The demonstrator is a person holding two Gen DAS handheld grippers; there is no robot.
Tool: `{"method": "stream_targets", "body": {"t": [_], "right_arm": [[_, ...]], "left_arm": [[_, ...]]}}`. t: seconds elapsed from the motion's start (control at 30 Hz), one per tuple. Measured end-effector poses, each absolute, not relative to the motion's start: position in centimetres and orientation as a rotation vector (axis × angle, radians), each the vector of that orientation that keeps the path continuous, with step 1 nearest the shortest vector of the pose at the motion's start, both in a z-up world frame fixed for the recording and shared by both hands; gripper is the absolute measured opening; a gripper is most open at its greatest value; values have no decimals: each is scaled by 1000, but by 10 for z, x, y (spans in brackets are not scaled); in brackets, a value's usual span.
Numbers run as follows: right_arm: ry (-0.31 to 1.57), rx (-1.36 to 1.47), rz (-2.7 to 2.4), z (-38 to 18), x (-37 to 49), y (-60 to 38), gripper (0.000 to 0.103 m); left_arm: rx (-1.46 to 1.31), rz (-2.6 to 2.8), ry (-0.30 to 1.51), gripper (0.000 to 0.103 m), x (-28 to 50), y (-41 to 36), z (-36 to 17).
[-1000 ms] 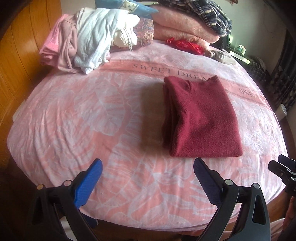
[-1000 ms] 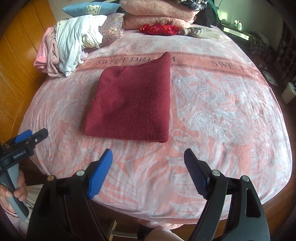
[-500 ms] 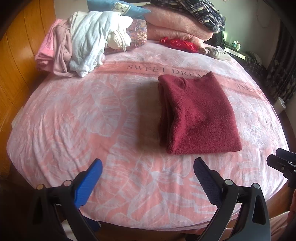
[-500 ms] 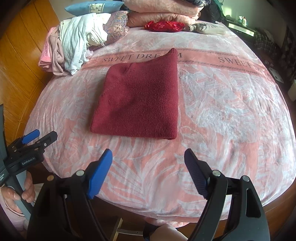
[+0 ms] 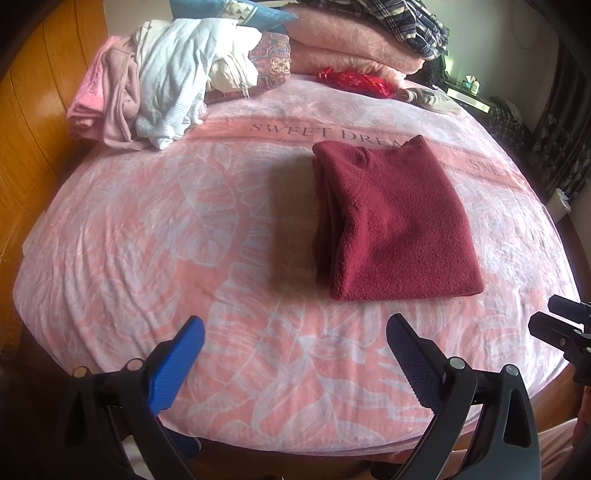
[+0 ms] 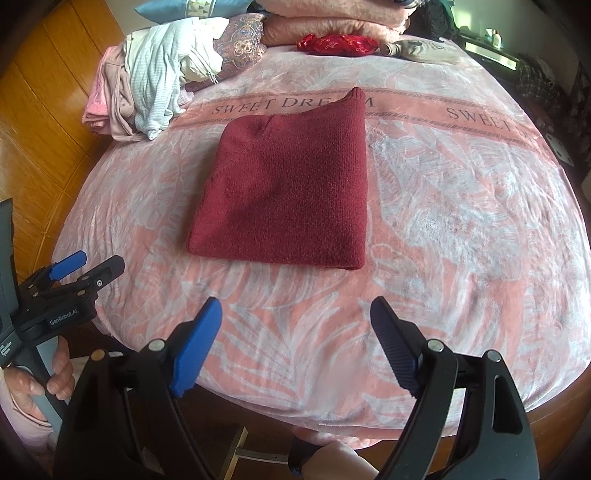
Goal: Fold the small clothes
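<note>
Right wrist, folded sweater (image 6: 284,192) mid-blanket (image 6: 461,240), margins bare

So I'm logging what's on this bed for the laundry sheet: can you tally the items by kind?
Folded dark red sweater: 1
Heap of unfolded light clothes, pieces too tangled to count: 1
Patterned pillow: 1
Blue pillow: 1
Folded pink blankets: 2
Shiny red bundle: 1
Beige item: 1
Total: 8

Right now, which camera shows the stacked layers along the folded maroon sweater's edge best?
The left wrist view: the maroon sweater shows its layered edge there. The right wrist view shows only its flat top.
</note>
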State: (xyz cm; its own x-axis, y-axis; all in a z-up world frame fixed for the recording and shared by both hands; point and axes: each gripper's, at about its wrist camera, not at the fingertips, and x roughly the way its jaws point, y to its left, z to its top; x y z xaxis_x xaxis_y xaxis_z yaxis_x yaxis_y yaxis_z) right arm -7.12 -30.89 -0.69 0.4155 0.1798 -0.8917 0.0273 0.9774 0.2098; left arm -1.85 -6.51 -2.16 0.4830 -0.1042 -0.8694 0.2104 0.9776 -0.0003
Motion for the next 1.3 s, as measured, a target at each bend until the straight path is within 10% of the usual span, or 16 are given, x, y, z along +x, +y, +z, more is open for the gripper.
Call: {"method": "stream_targets", "body": {"t": [1.3], "right_arm": [[1156,195,89,-12,-71,-310,87]], "left_arm": [[168,-194,1057,99,-18,-70,-31]]}}
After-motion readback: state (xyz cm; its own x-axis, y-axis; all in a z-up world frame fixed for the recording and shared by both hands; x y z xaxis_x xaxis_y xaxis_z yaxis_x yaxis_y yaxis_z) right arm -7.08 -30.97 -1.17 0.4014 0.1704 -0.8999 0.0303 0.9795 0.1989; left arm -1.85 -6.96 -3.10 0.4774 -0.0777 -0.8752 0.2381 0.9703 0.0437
